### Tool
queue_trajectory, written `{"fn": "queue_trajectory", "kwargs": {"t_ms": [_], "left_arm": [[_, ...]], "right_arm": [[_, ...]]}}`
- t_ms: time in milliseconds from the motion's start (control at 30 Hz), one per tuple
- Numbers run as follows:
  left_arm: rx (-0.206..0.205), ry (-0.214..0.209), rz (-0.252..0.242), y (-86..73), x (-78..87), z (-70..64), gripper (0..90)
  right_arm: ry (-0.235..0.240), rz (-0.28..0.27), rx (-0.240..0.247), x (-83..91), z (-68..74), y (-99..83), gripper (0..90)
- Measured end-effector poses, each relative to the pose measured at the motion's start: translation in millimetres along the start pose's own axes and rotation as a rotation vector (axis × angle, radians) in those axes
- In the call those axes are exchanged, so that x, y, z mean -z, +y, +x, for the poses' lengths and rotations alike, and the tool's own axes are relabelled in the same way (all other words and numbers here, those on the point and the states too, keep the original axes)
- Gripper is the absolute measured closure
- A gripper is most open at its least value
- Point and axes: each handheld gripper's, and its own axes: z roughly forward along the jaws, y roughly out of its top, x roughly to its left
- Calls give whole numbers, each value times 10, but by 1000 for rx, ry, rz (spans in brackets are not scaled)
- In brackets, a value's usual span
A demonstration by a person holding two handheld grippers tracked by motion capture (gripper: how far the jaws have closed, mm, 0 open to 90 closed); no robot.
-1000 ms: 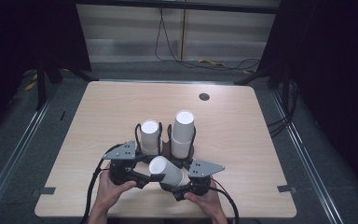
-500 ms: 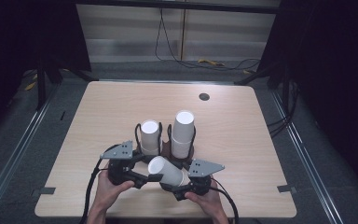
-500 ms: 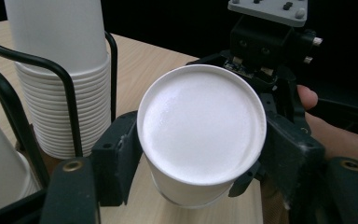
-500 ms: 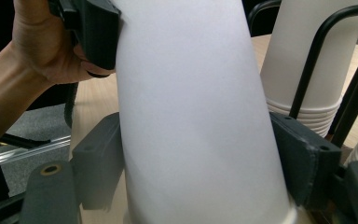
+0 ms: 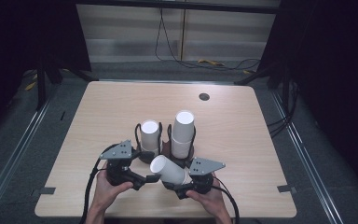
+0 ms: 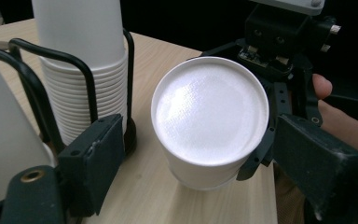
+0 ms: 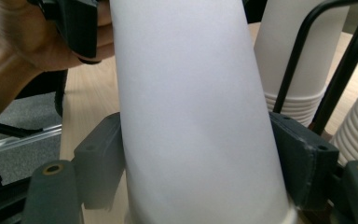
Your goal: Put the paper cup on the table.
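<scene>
We've got the white tapered paper cup [image 5: 169, 170] clamped sideways in the right tool [image 5: 182, 185], left tool [image 5: 145, 178] spread at its base; next, regrasp.

The right gripper [image 5: 182, 179] is clamped, its jaws pressed in; the left gripper [image 5: 145, 178] faces it, jaws spread wide.

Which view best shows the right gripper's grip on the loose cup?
The right gripper view: both jaws press the cup's sides. The high view shows the cup tilted in the right gripper; the left gripper view shows its closed base.
</scene>
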Motion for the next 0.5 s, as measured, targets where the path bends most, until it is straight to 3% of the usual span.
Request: {"fn": "queue_trajectory", "kwargs": {"t_ms": [100,500], "left_arm": [[-5,32,-4,-9,29,2,170],[-20,59,25,-16,89,27,186]], "right_arm": [[-20,33,0,12,-11,-6,252],[-25,113,11,41,-44,26,260]]}}
